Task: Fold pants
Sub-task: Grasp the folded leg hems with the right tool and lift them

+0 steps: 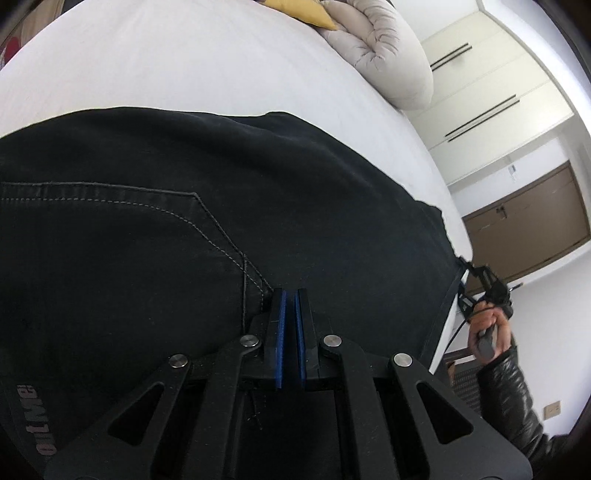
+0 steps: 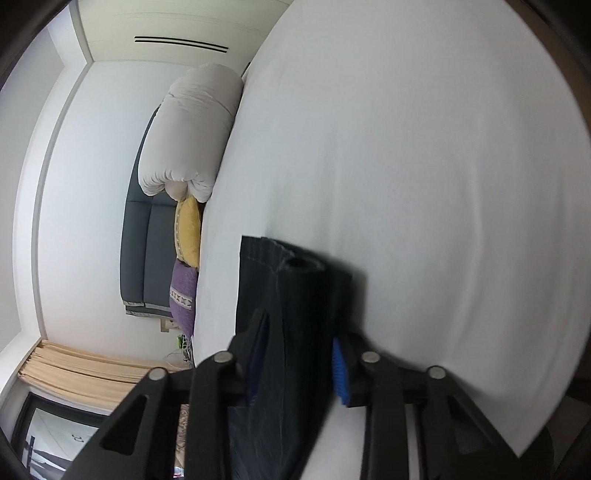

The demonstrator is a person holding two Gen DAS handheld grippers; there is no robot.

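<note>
Black pants (image 1: pixel 229 206) lie on the white bed (image 1: pixel 184 66), back pocket up. My left gripper (image 1: pixel 290 295) is shut on the pants near the pocket corner, its blue pads almost together. My right gripper (image 2: pixel 301 317) is shut on the hem end of the pant legs (image 2: pixel 291 280), held above the white bed (image 2: pixel 424 184). The right gripper also shows in the left wrist view (image 1: pixel 480 284), at the bed's right edge, gripping the pants' far end.
A rolled beige duvet (image 1: pixel 380 55) and a yellow cushion (image 1: pixel 299 11) lie at the head of the bed. A purple cushion (image 2: pixel 183 295) and a grey headboard (image 2: pixel 142 236) are beside them. White wardrobes (image 1: pixel 491 81) and a brown door (image 1: pixel 532 221) stand beyond the bed.
</note>
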